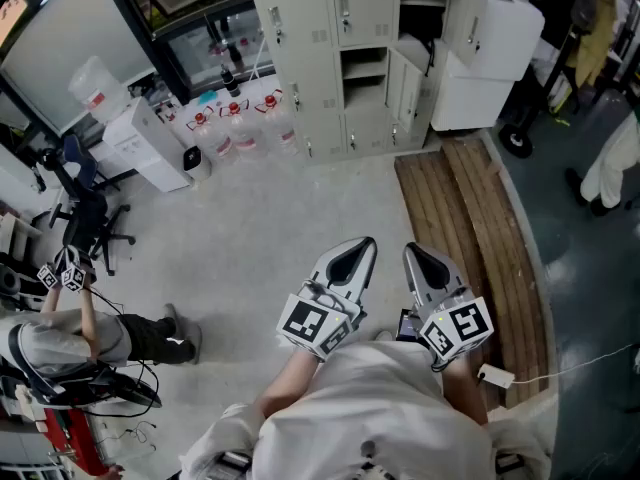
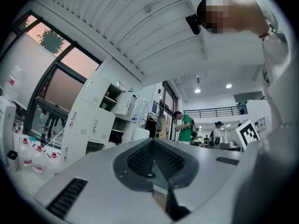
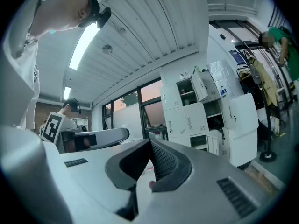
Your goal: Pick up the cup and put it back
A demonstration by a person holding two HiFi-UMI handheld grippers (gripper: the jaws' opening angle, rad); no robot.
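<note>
Cup isn't showing in any of the three views, so I'm treating this as pre-approach. I'm holding the left gripper (image 1: 366, 244) and right gripper (image 1: 411, 251) in close against the body, both roughly level, each with its jaws pressed together on nothing. They're pointing across the floor (image 1: 290, 218) towards the lockers (image 1: 335, 58), with wooden planks (image 1: 470, 218) lying to the right. My call: I'm finding the cup first, then spreading one pair of jaws well before closing in, keeping that gripper level so nothing is tipping. Text: I'm reading none. The water jugs (image 1: 243, 128) are wearing red labels too small to read, and the marker cubes (image 1: 312, 323) are carrying patterns only.
</note>
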